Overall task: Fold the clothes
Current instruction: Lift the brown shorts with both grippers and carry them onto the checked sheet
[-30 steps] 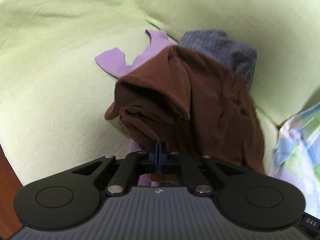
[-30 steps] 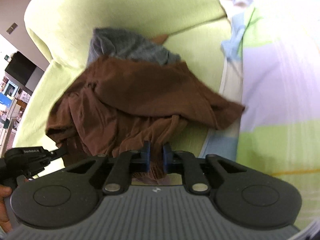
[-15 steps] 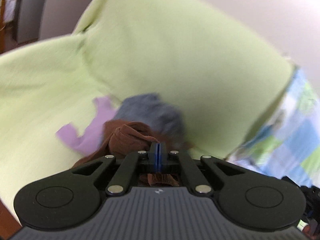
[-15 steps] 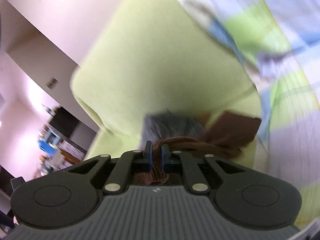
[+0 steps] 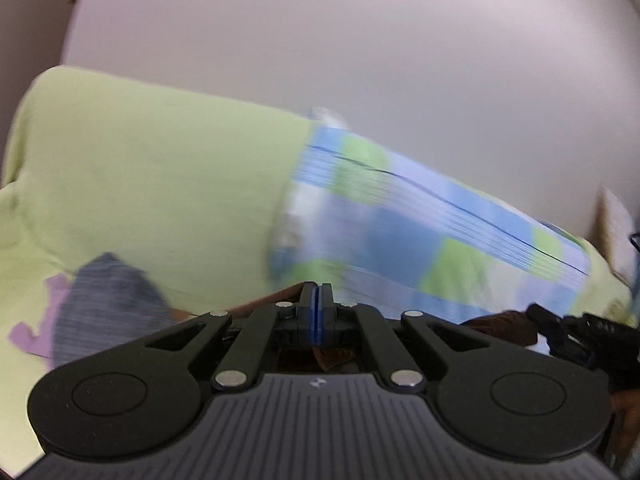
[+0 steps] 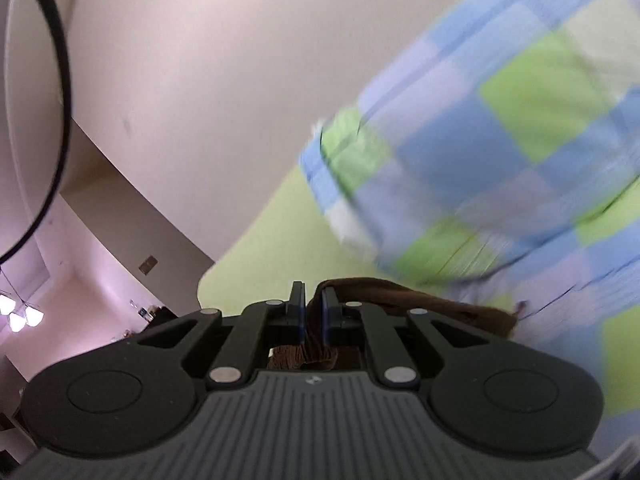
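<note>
At 6 o'clock in the left wrist view, the left gripper [image 5: 316, 308] has its 2 blue-edged fingers pressed together, pinching brown cloth [image 5: 332, 360] that bunches just behind the fingertips inside the black frame and shows again as a dark brown edge at 4 o'clock. Toward 3 o'clock, the right gripper [image 5: 576, 332] appears as a blurred black shape close to that edge; from this view its jaws cannot be read. At 8 o'clock a grey garment [image 5: 104, 304] lies on the green sofa [image 5: 152, 176], with a lilac piece [image 5: 36, 328] poking out beside and partly under it at 9 o'clock. From 1 to 3 o'clock a checked blanket [image 5: 400, 232] in blue, green and white drapes over the sofa back, blurred. A pale wall [image 5: 360, 40] fills the upper half. At 6 o'clock in the right wrist view, the right gripper [image 6: 312, 308] holds its fingers nearly together with a narrow gap, gripping the cloth [image 6: 420, 300], which gathers between and behind the fingers and stretches as a taut band toward 4 o'clock. Behind it sit the sofa [image 6: 272, 248] and blanket [image 6: 500, 128]. At 8 o'clock hangs a lit lamp [image 6: 18, 316].
</note>
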`<state>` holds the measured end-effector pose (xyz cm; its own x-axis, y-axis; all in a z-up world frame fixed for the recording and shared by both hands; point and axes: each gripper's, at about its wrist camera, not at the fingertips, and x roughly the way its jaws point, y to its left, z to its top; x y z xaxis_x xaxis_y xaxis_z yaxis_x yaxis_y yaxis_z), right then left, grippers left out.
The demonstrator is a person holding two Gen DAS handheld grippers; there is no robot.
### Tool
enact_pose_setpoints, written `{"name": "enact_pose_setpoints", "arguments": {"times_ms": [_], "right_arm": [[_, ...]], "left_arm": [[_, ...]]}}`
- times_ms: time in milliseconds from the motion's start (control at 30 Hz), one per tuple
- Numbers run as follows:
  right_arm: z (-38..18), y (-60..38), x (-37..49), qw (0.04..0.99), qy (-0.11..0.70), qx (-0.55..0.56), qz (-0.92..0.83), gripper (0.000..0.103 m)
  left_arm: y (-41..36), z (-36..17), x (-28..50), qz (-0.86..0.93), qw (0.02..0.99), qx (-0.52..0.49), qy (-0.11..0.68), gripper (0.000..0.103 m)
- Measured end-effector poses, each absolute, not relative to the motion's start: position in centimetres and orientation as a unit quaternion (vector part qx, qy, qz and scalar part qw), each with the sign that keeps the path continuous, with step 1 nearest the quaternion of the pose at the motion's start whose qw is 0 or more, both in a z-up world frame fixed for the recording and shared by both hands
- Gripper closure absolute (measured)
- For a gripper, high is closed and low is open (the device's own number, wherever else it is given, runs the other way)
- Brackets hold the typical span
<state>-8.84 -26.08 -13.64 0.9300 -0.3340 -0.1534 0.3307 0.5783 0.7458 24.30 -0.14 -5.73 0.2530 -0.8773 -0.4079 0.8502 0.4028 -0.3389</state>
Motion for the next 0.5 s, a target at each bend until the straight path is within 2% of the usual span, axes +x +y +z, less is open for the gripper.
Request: {"name": "enact_pose_setpoints", "arguments": {"times_ms": [233,367,500], "right_arm": [[-7.7,-28.6,-26.7,0.883,0.030,0.409,-0.228,0.096],[-5.6,-30.1,-31.6,0.872,0.009,0.414,-0.260,0.096],[-5.0,-33.1,-32.8,0.868,-0.009,0.399,-0.295,0.097]], "left_arm": [[-2.6,-1.0,12.2,-0.612,0.727,-0.031,0.308,0.103],[-5.5,1.0,10.6,-0.639,0.707,-0.057,0.298,0.103],[-14.1,-0.3,12.8,-0.657,0.695,-0.060,0.286,0.103]]}}
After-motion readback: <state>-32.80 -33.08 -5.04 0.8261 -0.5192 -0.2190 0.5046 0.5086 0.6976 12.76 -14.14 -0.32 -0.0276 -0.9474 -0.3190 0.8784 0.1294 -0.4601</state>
